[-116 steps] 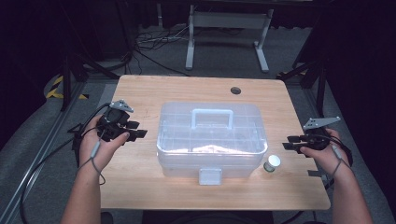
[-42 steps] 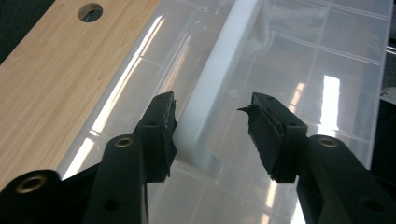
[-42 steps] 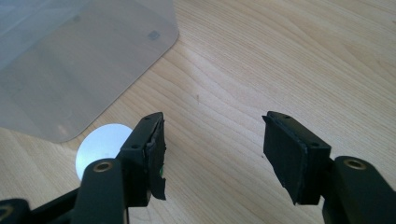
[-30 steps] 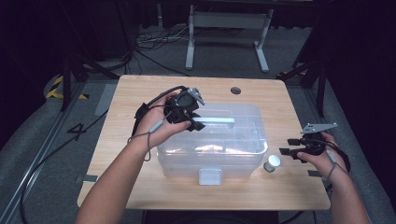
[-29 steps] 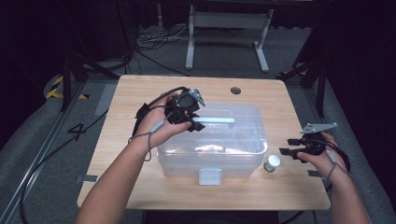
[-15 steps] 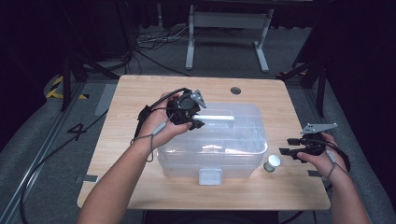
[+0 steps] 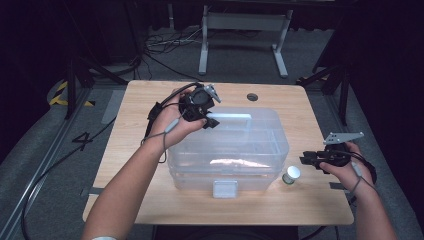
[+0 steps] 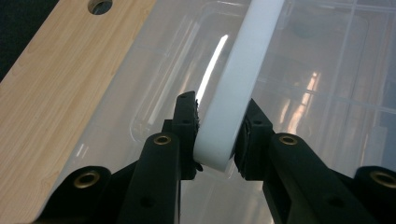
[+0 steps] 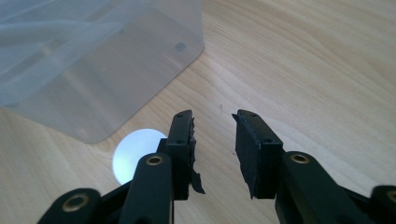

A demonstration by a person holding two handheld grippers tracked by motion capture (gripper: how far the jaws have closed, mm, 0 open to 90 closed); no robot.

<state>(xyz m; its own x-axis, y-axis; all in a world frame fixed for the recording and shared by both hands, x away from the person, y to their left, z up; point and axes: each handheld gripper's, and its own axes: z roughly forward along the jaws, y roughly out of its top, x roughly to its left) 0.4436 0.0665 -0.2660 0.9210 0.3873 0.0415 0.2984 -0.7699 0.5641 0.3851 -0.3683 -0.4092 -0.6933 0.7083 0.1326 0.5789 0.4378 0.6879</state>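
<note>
A clear plastic storage box (image 7: 235, 150) with a white handle (image 7: 235, 116) on its lid stands in the middle of the wooden table (image 7: 140, 110). My left gripper (image 7: 210, 122) reaches over the lid from the left. Its jaws have just been closing, and its pads now press on both sides of the handle (image 8: 247, 60) near one end. My right gripper (image 7: 306, 160) hovers low over the table to the right of the box; its jaws (image 9: 214, 135) have just been closing, still apart, nothing between them. A small white-capped jar (image 7: 291, 175) stands just left of it.
A white latch (image 7: 225, 189) sits on the box's front wall. The tabletop has a round cable hole (image 7: 252, 96) behind the box. The box's near corner (image 9: 93, 70) and the jar's cap (image 9: 133, 154) lie ahead of the right jaws. Cables and a metal stand are on the floor beyond.
Since the earliest frame the left hand has travelled from the table's left side to the box's handle. Over the last second it has shifted only slightly; the right hand has stayed put.
</note>
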